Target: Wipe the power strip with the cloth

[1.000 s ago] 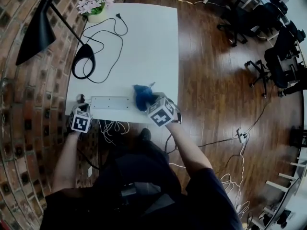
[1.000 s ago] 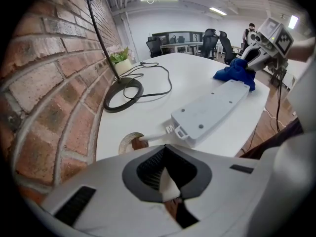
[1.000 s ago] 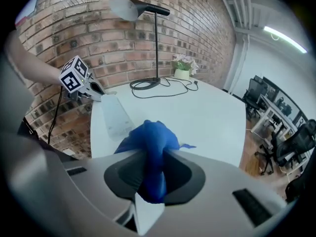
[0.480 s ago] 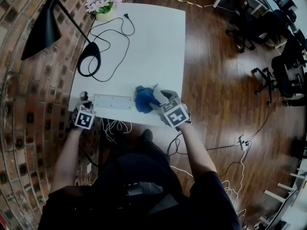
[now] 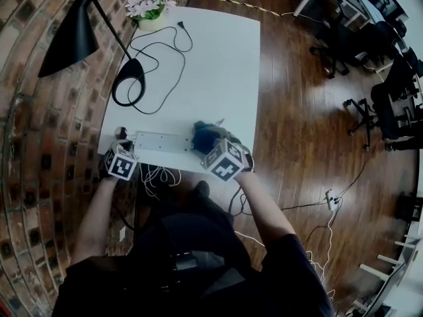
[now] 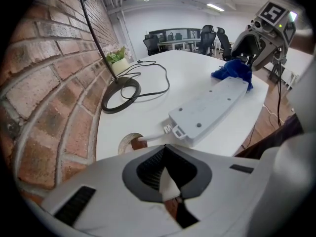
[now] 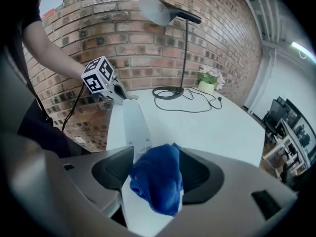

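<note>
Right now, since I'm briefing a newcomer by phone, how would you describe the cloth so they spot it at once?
Find the white table beside the brick wall; a white power strip lies along its near edge. The cloth is bunched at the strip's right end, the only blue thing there.

Dark short-sleeve top (image 5: pixel 198 256), grey left tool (image 5: pixel 123 147), grey right tool (image 5: pixel 211 145), b/w marker cube (image 5: pixel 225 161) on ea.

- Power strip (image 5: pixel 158 141) lies along the table's (image 5: pixel 218 65) near edge, left of centre.
- Cloth (image 5: pixel 203 135) sits at the strip's right end, touching it.
- Lamp base (image 5: pixel 129 88) stands behind the strip, left side.
- Flower pot (image 5: pixel 149 10) occupies the far left corner.
</note>
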Tool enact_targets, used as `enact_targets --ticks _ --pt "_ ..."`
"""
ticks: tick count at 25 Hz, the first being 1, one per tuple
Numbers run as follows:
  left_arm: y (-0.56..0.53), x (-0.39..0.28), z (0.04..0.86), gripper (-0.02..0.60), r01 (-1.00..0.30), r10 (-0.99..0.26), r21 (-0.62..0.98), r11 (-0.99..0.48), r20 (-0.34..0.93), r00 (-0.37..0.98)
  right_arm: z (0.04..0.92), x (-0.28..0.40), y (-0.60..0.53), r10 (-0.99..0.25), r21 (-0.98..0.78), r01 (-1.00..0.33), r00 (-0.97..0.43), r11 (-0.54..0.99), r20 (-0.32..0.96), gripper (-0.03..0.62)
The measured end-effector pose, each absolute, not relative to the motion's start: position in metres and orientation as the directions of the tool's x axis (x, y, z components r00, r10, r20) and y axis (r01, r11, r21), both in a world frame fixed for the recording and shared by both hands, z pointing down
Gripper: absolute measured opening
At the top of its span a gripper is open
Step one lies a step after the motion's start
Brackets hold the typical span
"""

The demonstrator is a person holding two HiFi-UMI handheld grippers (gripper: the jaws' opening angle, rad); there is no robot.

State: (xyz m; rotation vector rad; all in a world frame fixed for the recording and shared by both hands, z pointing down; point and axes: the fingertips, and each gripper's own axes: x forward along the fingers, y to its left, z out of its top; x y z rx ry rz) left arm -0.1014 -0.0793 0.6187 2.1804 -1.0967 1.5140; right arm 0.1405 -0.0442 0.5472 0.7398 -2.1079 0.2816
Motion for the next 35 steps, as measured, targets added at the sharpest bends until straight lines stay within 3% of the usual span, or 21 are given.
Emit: enact_targets --ticks 12,22,26,29,35 --pt "-0.077 -0.101 0.618 0.011 -0.648 -0.389 -0.134 -0.75 0.881 0.268 0.581 0.056 -0.021 -0.298 0.128 -0.414 -0.376 0.901 0.878 0.298" --pt "-0.073 -0.101 0.616 0.011 -0.59 -0.367 -0.109 -0.8 0.867 0.338 0.602 0.056 -0.034 -0.359 0.23 -0.426 -0.253 0.875 0.899 0.298" --pt "-0.073 -0.102 0.614 0.011 -0.598 -0.368 -0.105 -0.795 0.866 0.337 0.594 0.055 -0.042 -0.344 0.142 -0.496 -0.343 0.856 0.874 0.298" --pt "-0.075 -0.102 0.611 0.012 -0.601 -0.371 -0.109 -0.792 0.867 0.332 0.588 0.047 -0.055 -0.268 0.036 -0.472 -0.434 0.881 0.86 0.298" --pt "-0.075 -0.1 0.61 0.012 -0.641 -0.358 -0.101 -0.761 0.889 0.285 0.604 0.037 -0.051 -0.003 -0.127 -0.259 -0.447 0.957 0.895 0.299"
